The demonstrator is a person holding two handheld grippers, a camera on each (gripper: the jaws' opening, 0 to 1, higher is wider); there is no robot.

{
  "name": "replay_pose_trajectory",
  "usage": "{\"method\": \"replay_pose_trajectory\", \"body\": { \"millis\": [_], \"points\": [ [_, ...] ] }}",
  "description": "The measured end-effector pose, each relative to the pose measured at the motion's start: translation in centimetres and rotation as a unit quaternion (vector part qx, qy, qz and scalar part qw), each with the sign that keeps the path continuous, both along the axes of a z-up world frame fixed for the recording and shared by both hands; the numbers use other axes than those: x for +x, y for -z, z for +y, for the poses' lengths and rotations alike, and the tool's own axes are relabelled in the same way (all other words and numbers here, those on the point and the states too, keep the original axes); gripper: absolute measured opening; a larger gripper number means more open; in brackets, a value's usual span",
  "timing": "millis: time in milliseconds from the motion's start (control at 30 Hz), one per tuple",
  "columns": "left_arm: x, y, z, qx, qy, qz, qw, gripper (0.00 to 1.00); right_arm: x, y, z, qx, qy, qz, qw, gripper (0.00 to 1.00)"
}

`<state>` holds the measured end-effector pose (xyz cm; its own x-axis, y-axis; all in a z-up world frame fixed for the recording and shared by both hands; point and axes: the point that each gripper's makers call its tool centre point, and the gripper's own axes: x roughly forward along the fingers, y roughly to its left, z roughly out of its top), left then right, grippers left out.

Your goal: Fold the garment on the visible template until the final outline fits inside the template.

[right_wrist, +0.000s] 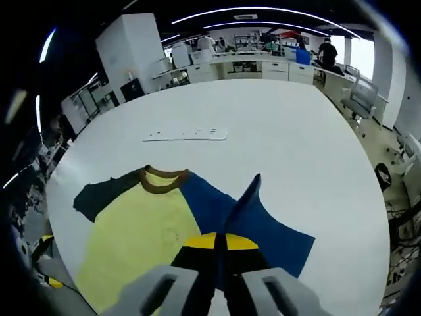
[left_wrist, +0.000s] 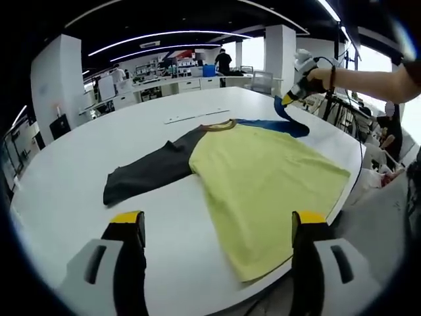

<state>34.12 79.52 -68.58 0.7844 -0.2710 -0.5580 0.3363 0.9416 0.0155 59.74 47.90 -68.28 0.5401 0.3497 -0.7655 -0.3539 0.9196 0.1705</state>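
Note:
A T-shirt lies on the white table (left_wrist: 79,164): yellow body (left_wrist: 263,178), dark grey sleeve (left_wrist: 148,172) spread to the left, blue sleeve (left_wrist: 289,122) on the far side. My left gripper (left_wrist: 217,230) stands open near the table's front edge, its jaws wide apart and nothing between them. In the left gripper view the right gripper (left_wrist: 294,92) is held up by a person's hand with the blue sleeve's end lifted in it. In the right gripper view the right gripper (right_wrist: 221,242) is shut on the blue sleeve (right_wrist: 247,210), above the yellow body (right_wrist: 138,237) and brown collar (right_wrist: 163,179).
A thin white strip (left_wrist: 197,117) (right_wrist: 186,134) lies on the table beyond the shirt. Desks, shelves and a standing person (left_wrist: 223,60) fill the back of the room. Chairs and a seated person (left_wrist: 393,131) are past the table's right edge.

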Motion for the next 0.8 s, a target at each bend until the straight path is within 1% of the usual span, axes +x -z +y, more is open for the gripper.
{"method": "replay_pose_trajectory", "body": {
  "millis": [167, 333, 667, 800],
  "points": [
    [0.0, 0.0, 0.2, -0.002, -0.004, 0.002, 1.0000, 0.89, 0.0, -0.2, 2.1, 0.006, -0.018, 0.000, 0.9998, 0.00],
    [0.0, 0.1, 0.3, -0.001, -0.005, 0.003, 1.0000, 0.90, 0.0, -0.1, 4.2, 0.000, -0.041, -0.002, 0.9992, 0.00],
    [-0.1, 0.4, 0.3, -0.001, -0.006, 0.009, 0.9999, 0.90, 0.1, -0.7, 9.5, 0.027, -0.074, 0.001, 0.9969, 0.00],
    [-0.1, 0.3, 0.4, -0.001, -0.006, 0.009, 0.9999, 0.90, -0.2, -0.7, 11.1, 0.026, -0.088, 0.001, 0.9958, 0.00]
  ]
}}
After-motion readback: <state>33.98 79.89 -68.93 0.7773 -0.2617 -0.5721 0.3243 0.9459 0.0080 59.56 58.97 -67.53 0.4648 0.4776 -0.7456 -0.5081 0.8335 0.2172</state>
